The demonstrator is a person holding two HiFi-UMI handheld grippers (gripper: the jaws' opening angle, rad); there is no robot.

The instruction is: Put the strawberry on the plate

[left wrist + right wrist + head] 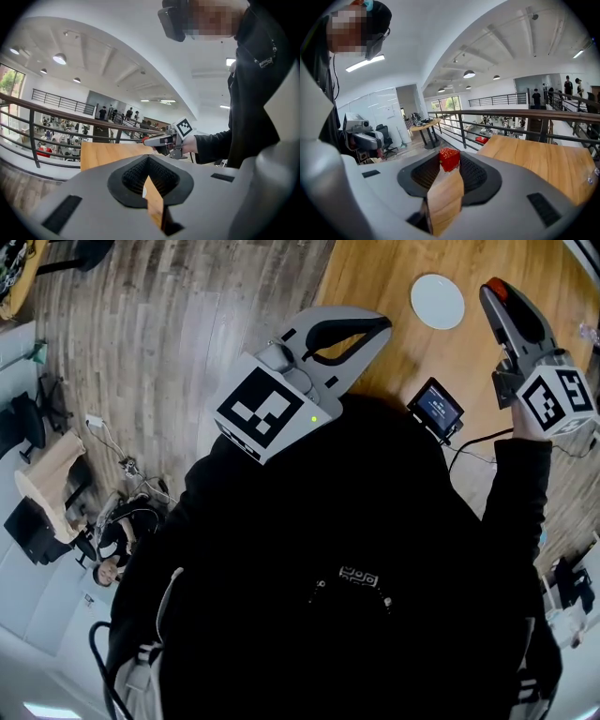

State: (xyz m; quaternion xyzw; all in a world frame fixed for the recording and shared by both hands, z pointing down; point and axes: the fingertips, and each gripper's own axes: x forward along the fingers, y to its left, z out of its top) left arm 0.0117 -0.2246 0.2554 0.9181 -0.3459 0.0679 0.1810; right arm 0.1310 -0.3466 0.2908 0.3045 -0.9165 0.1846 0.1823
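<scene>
Clamping strawberry (449,159), right gripper (494,289) fingers; left gripper (148,158) fingers together; white plate (438,301) on wooden table (375,277), plank floor (169,334) beside.

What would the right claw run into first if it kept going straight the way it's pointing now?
Probably the wooden table: the right claw, shut on the strawberry, tilts down toward it. The plate lies off to its left.

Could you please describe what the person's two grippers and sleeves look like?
Both the left gripper and the right gripper have light grey, tapering shells, with black ribbed pads lining the fingers. Each carries a white cube printed with black square markers. The left one shows a small green light. The sleeves are black.
</scene>
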